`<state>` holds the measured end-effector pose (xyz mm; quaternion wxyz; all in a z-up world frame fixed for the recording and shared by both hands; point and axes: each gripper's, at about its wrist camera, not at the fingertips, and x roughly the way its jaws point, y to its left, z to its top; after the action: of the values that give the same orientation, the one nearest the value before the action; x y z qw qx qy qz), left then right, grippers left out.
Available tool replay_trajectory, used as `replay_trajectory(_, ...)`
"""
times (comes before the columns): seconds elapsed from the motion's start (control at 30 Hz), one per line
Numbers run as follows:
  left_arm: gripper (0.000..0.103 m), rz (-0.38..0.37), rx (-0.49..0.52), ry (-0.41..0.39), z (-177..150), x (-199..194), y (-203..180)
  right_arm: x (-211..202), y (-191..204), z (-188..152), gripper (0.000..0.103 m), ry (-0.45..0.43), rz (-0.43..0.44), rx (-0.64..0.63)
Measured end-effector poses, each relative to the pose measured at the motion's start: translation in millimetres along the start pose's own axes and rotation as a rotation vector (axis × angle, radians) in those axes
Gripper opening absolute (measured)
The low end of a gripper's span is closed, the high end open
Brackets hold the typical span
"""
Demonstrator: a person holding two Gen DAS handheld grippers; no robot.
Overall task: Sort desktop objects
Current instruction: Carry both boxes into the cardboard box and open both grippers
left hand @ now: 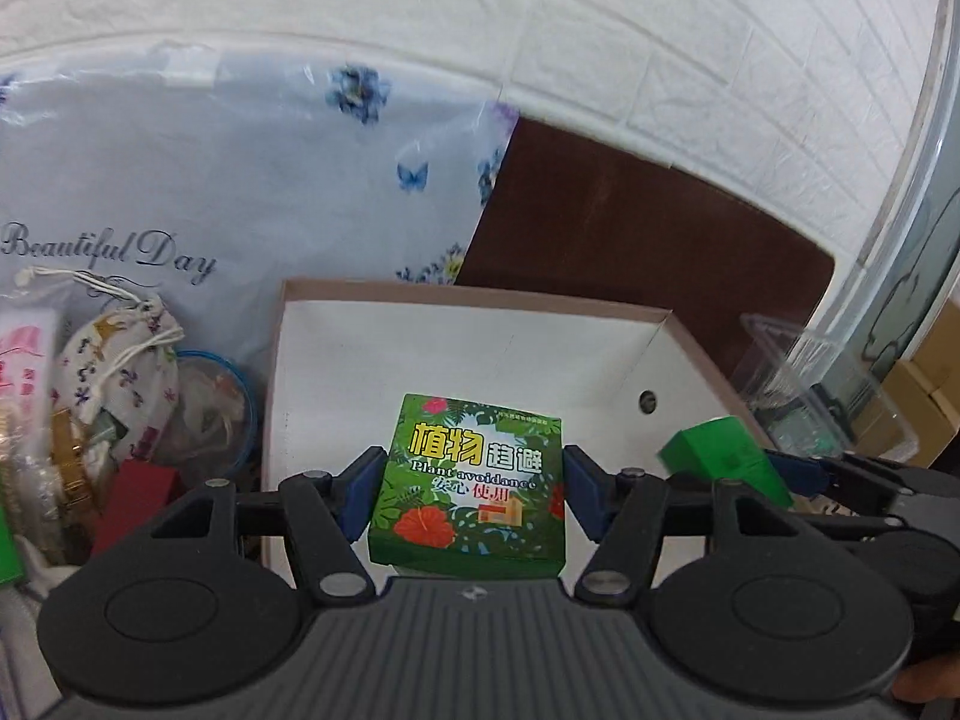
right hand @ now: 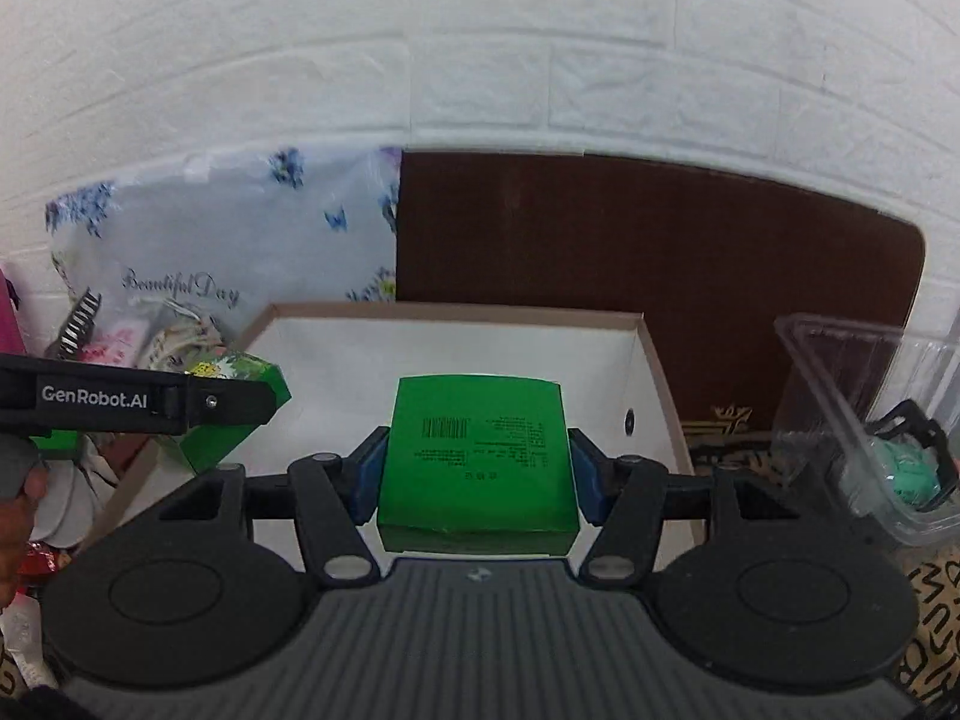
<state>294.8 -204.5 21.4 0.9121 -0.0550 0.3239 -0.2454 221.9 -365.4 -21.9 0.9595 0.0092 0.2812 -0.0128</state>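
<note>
My left gripper [left hand: 474, 489] is shut on a green box with a flower print and Chinese text [left hand: 471, 489], held above the open white cardboard tray [left hand: 456, 348]. My right gripper [right hand: 477, 468] is shut on a second green box, plain side with a barcode up [right hand: 477, 462], also above the tray [right hand: 456, 348]. In the left wrist view the right gripper's fingers [left hand: 840, 474] and its green box [left hand: 726, 459] show at the right. In the right wrist view the left gripper's arm [right hand: 120, 402] and its box [right hand: 234, 408] show at the left.
A floral "Beautiful Day" bag [left hand: 240, 192] leans on the white brick wall. Small pouches, a red box [left hand: 141, 501] and clutter lie left of the tray. A brown board [right hand: 660, 276] stands behind. A clear plastic container [right hand: 870, 420] with a teal object sits right.
</note>
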Motion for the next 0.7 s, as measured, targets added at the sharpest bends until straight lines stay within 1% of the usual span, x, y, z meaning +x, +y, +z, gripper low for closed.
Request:
replay_trajectory(0.07, 0.065, 0.009, 0.013, 0.015, 4, 12, 0, 24, -4, 1, 0.059, 0.060, -0.014, -0.011)
replay_trajectory(0.17, 0.065, 0.022, 0.027, 0.032, 8, 27, 0, 52, -2, 2, 0.059, 0.142, -0.043, -0.069)
replay_trajectory(0.33, 0.065, 0.026, 0.029, 0.049, 12, 45, 3, 86, -2, 8, 0.060, 0.264, -0.053, -0.110)
replay_trajectory(0.37, 0.068, 0.024, 0.031, 0.035, 11, 45, 3, 92, -1, 8, 0.060, 0.303, -0.044, -0.116)
replay_trajectory(0.4, 0.082, 0.010, 0.030, 0.026, 11, 44, 3, 97, 0, 8, 0.060, 0.345, -0.026, -0.127)
replay_trajectory(0.43, 0.091, -0.007, 0.025, 0.027, 10, 43, 4, 100, 2, 8, 0.062, 0.364, -0.009, -0.141)
replay_trajectory(0.47, 0.103, -0.021, 0.018, 0.033, 10, 42, 5, 100, 4, 7, 0.064, 0.365, -0.004, -0.156)
replay_trajectory(0.53, 0.103, -0.031, 0.024, 0.039, 7, 39, 3, 93, 8, 6, 0.088, 0.323, -0.016, -0.186)
replay_trajectory(0.6, 0.103, -0.014, 0.056, 0.057, 4, 38, -2, 87, 9, 5, 0.090, 0.285, -0.029, -0.187)
replay_trajectory(0.7, 0.103, 0.019, 0.100, 0.053, 1, 35, -9, 79, 8, 6, 0.090, 0.257, -0.035, -0.151)
